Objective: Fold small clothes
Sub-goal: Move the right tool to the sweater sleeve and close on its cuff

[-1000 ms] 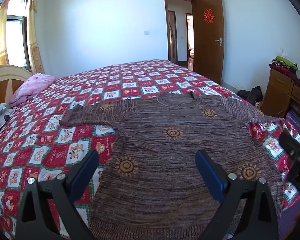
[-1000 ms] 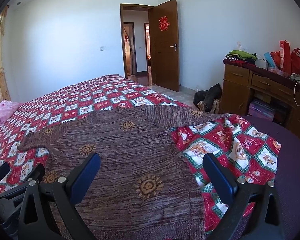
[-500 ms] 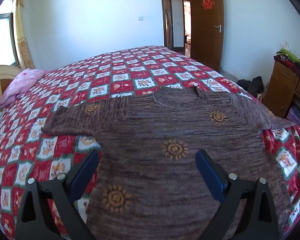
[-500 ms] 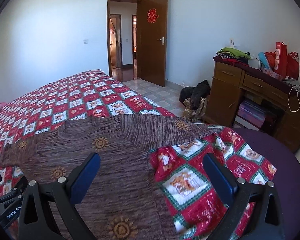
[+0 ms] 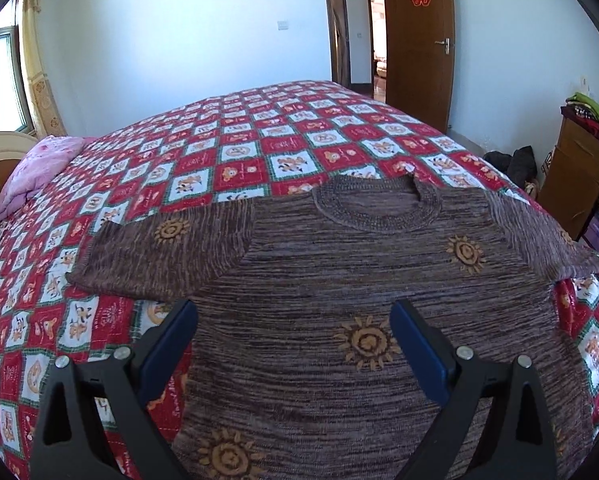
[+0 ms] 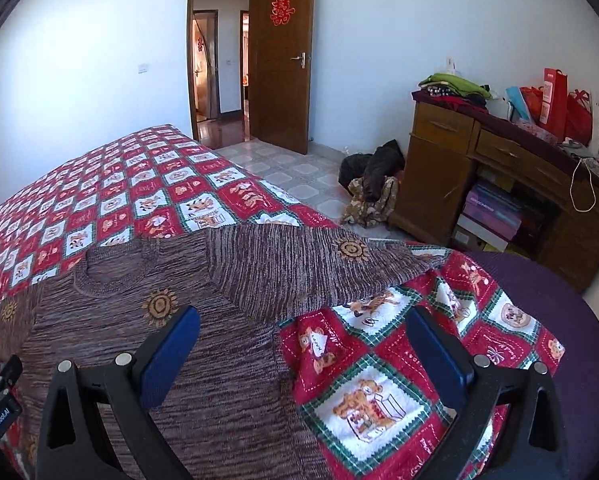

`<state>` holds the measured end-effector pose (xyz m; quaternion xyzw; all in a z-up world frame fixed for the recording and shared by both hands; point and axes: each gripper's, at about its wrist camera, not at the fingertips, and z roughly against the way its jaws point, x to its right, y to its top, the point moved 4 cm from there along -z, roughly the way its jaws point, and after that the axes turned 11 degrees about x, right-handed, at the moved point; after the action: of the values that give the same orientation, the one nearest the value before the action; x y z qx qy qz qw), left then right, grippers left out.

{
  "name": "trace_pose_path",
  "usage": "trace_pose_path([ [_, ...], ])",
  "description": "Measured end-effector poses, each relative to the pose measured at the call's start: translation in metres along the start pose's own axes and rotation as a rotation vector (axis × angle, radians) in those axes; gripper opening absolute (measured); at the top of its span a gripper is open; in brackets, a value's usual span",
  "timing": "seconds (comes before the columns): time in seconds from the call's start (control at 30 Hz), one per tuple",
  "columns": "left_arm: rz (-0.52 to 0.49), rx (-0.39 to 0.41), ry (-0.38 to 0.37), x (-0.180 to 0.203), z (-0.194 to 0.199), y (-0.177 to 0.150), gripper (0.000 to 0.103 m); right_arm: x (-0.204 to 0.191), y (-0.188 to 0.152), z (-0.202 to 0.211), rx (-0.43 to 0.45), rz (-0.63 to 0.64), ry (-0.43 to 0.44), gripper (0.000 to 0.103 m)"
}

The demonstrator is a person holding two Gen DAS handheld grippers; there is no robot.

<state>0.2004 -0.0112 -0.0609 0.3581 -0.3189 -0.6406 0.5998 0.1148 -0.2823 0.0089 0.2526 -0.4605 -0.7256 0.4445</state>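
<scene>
Daylight is coming in through a curtained window [image 5: 3,80] far off to the left of the left jaws, lighting plain white walls [image 5: 179,32]. A bed under a red checked quilt [image 5: 259,148] is stretching ahead of both sets of jaws. Beyond it a brown wooden door [image 6: 285,60] is standing open. A cluttered wooden desk [image 6: 499,176] is sitting right of the right jaws, on tiled floor [image 6: 299,168].

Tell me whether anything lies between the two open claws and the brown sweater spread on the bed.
Nothing visible does. The brown knitted sweater with orange sun motifs lies flat and uncovered on the red checked quilt. The left claw and right claw both hang open directly above it, with no object on the fabric.
</scene>
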Motion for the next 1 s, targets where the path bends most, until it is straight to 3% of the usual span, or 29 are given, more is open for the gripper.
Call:
trace_pose_path([
  [0.37,0.000,-0.003,0.049,-0.003,-0.036,0.007,0.099,0.003,0.003,-0.034,-0.029,0.030,-0.014,0.102],
  [0.53,-0.014,-0.012,0.087,-0.007,-0.060,0.004,0.099,0.037,0.003,-0.054,-0.054,-0.035,-0.029,0.102],
  [0.57,-0.017,-0.013,0.093,-0.008,-0.066,0.003,0.099,0.048,0.003,-0.060,-0.062,-0.064,-0.025,0.100],
  [0.6,-0.017,-0.018,0.097,-0.008,-0.071,0.001,0.099,0.068,0.001,-0.067,-0.072,-0.128,-0.020,0.090],
  [0.63,-0.014,-0.023,0.097,-0.009,-0.075,-0.001,0.099,0.080,0.001,-0.071,-0.080,-0.171,-0.017,0.071],
  [0.67,-0.005,-0.031,0.096,-0.011,-0.081,-0.004,0.099,0.096,-0.001,-0.078,-0.098,-0.220,-0.019,0.060],
  [0.8,0.046,-0.064,0.082,-0.014,-0.099,-0.014,0.099,0.146,-0.008,-0.111,-0.196,-0.418,0.010,0.059],
  [0.93,0.061,-0.111,0.076,-0.015,-0.112,-0.027,0.099,0.161,-0.002,-0.136,-0.232,-0.495,0.074,0.059],
  [1.0,0.090,-0.123,0.054,-0.016,-0.114,-0.029,0.099,0.183,0.001,-0.149,-0.252,-0.628,0.087,0.059],
])
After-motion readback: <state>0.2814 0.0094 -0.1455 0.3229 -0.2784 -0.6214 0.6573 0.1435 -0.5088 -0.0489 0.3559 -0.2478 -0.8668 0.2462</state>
